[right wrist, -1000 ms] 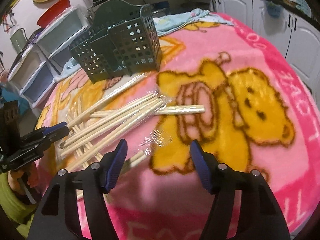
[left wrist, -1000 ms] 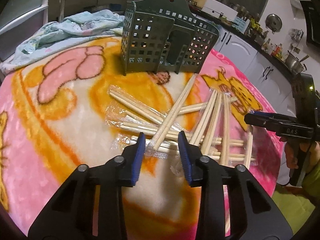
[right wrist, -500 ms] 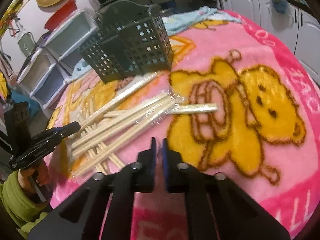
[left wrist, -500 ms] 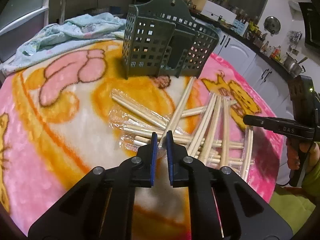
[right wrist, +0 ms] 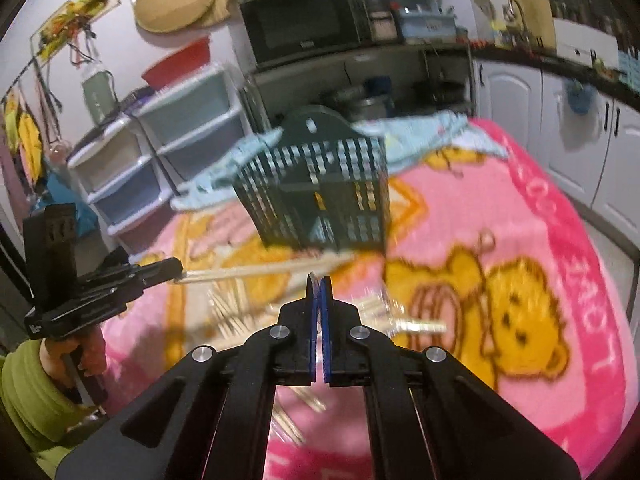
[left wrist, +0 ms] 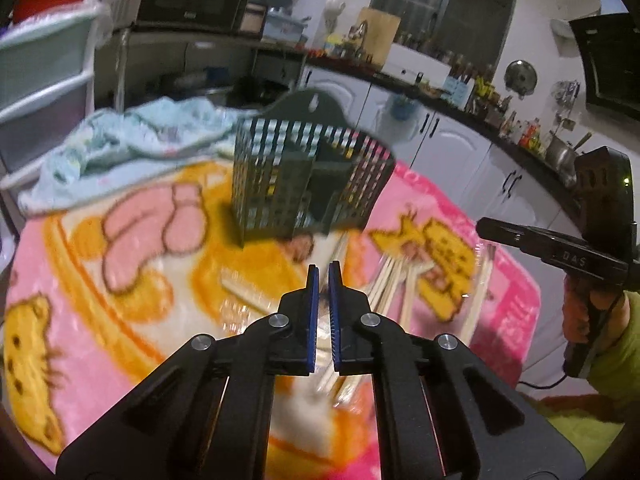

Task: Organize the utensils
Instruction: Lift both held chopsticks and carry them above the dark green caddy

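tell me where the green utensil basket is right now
The green basket stands upright on the pink blanket, just beyond the scattered chopsticks, in front of the blue cloth.

- Left hand-held gripper (left wrist: 323,276): black angular arms, blue ribbed pads, round silver screws at the joints.
- Right hand-held gripper (right wrist: 318,286): same black frame and blue pads; white lettering on its side, small green light on the body.
- Green sleeves (right wrist: 30,396).
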Action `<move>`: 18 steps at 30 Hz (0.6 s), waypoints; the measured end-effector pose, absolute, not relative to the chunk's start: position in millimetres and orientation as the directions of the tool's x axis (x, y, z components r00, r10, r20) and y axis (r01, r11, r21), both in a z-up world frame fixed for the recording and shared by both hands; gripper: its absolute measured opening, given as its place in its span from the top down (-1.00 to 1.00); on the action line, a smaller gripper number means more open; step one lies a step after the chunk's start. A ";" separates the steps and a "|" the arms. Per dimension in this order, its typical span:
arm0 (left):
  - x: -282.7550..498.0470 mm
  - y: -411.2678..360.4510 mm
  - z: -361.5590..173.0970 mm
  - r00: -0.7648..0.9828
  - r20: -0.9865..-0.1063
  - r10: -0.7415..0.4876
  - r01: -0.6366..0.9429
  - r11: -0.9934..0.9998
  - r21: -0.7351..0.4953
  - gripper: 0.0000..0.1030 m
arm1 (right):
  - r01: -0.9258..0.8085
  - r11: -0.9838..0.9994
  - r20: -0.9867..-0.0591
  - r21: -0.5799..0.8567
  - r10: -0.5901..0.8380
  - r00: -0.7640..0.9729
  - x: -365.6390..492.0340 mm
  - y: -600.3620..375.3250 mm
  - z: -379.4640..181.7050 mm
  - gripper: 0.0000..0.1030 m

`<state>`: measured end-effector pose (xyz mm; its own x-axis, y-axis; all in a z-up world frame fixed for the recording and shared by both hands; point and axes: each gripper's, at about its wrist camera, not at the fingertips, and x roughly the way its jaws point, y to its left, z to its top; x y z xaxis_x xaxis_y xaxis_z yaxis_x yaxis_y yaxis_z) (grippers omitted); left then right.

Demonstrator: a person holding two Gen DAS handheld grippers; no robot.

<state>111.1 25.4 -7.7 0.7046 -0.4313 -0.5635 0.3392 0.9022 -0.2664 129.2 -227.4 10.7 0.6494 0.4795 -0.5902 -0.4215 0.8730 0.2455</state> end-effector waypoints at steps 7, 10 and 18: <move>113.1 17.3 33.3 0.730 -0.521 -0.442 0.368 0.897 -0.246 1.00 | -0.468 0.854 -0.500 0.227 0.515 0.696 129.1 -218.1 56.8 0.97; 115.2 14.9 47.3 0.731 -0.513 -0.450 0.373 0.893 -0.252 1.00 | -0.483 0.848 -0.464 0.218 0.525 0.713 128.9 -216.2 74.6 0.97; 120.2 3.1 86.6 0.738 -0.460 -0.493 0.428 0.870 -0.245 1.00 | -0.491 0.847 -0.388 0.205 0.531 0.753 133.9 -218.7 108.7 0.97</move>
<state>120.2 3.1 86.6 0.7384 -0.4933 -0.4598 0.4282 0.8697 -0.2455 133.9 -218.7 108.7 0.7534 0.5306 -0.3884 -0.4905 0.8469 0.2054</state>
